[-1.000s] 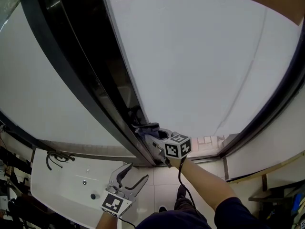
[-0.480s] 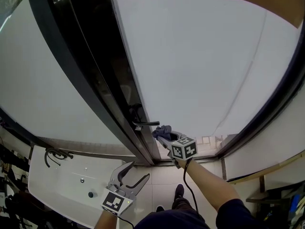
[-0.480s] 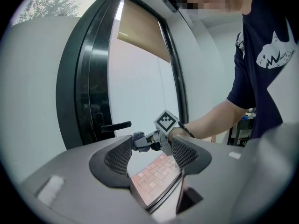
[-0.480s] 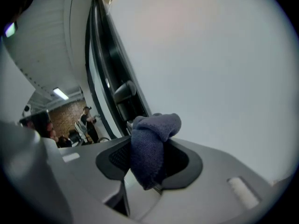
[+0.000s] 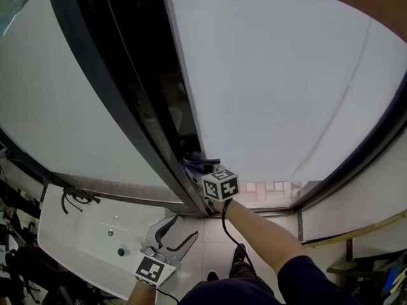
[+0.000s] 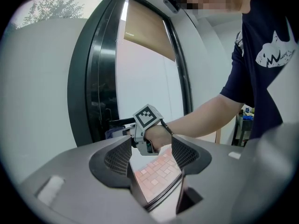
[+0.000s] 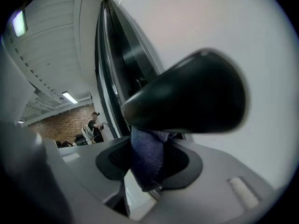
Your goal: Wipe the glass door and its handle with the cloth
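Observation:
The glass door (image 5: 280, 81) is a wide frosted pane in a dark frame (image 5: 121, 100). Its black lever handle (image 5: 205, 162) sticks out at the pane's left edge, and its rounded end (image 7: 187, 101) fills the right gripper view. My right gripper (image 5: 196, 168) is shut on a blue-grey cloth (image 7: 147, 157), which is pressed up against the underside of the handle. In the left gripper view the cloth (image 6: 111, 132) shows at the handle (image 6: 120, 122). My left gripper (image 5: 181, 230) hangs low, away from the door, open with nothing in it (image 6: 152, 146).
A white basin (image 5: 95, 237) with a black tap (image 5: 76, 202) stands at the lower left. Pale tiled floor (image 5: 219, 237) lies below the door. A tan blind (image 6: 149, 31) covers the top of the pane. A distant person (image 7: 96, 125) stands inside.
My right gripper slid the cloth out to the right of the handle's end half a second ago, then back left under the handle. The left gripper has stayed put.

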A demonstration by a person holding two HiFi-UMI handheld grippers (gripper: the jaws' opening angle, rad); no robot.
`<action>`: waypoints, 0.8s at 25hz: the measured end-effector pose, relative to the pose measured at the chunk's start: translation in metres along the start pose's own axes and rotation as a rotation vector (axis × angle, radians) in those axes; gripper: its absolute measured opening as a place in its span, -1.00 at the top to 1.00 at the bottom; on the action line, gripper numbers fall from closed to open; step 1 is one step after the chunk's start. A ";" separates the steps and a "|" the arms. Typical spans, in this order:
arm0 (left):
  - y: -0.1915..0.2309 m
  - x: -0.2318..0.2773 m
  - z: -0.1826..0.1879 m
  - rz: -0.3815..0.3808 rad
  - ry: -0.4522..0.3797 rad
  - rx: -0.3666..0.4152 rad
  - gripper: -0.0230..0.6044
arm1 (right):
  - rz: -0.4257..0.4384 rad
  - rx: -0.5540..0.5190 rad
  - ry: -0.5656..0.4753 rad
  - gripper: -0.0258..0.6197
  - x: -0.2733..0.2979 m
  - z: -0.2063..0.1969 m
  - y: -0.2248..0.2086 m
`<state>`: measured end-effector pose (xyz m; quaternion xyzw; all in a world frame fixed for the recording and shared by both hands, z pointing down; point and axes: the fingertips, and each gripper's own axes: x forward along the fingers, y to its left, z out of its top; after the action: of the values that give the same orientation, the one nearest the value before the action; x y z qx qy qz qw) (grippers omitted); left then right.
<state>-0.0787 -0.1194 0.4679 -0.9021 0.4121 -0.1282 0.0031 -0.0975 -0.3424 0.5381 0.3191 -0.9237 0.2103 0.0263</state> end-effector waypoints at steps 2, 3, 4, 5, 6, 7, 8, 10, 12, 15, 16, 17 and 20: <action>0.000 -0.001 0.001 0.005 -0.001 -0.005 0.09 | -0.022 -0.034 0.020 0.42 0.006 -0.001 -0.001; 0.000 -0.001 0.002 0.008 0.000 -0.008 0.09 | -0.030 -0.060 0.034 0.42 0.006 -0.003 -0.002; 0.001 -0.001 0.003 0.009 0.001 -0.010 0.09 | -0.035 -0.083 0.049 0.42 0.006 -0.006 -0.004; 0.002 -0.001 0.002 0.011 0.002 -0.010 0.09 | -0.037 -0.094 0.063 0.42 0.005 -0.009 -0.006; 0.003 -0.002 0.002 0.012 0.002 -0.010 0.09 | -0.036 -0.097 0.072 0.42 0.004 -0.012 -0.008; 0.004 -0.002 0.001 0.013 0.002 -0.010 0.09 | -0.036 -0.099 0.080 0.42 0.003 -0.014 -0.009; 0.004 -0.002 0.001 0.015 0.001 -0.010 0.09 | -0.036 -0.105 0.086 0.42 0.002 -0.015 -0.010; 0.006 -0.002 0.002 0.017 -0.002 -0.009 0.09 | -0.043 -0.119 0.097 0.42 -0.001 -0.016 -0.013; 0.006 -0.002 0.003 0.014 -0.004 -0.008 0.09 | -0.064 -0.114 0.110 0.42 -0.006 -0.019 -0.021; 0.006 -0.002 0.004 0.010 -0.005 -0.001 0.09 | -0.128 -0.084 0.142 0.42 -0.017 -0.031 -0.043; 0.006 -0.003 0.003 0.008 -0.005 0.001 0.09 | -0.148 -0.070 0.145 0.42 -0.022 -0.035 -0.050; 0.006 -0.004 0.000 0.006 -0.005 0.004 0.09 | -0.161 -0.055 0.141 0.42 -0.027 -0.037 -0.055; 0.008 -0.005 -0.002 0.005 -0.003 -0.001 0.09 | -0.126 -0.021 0.085 0.42 -0.032 -0.028 -0.048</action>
<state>-0.0878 -0.1208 0.4678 -0.9012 0.4143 -0.1267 0.0034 -0.0458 -0.3462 0.5755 0.3668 -0.9021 0.2117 0.0823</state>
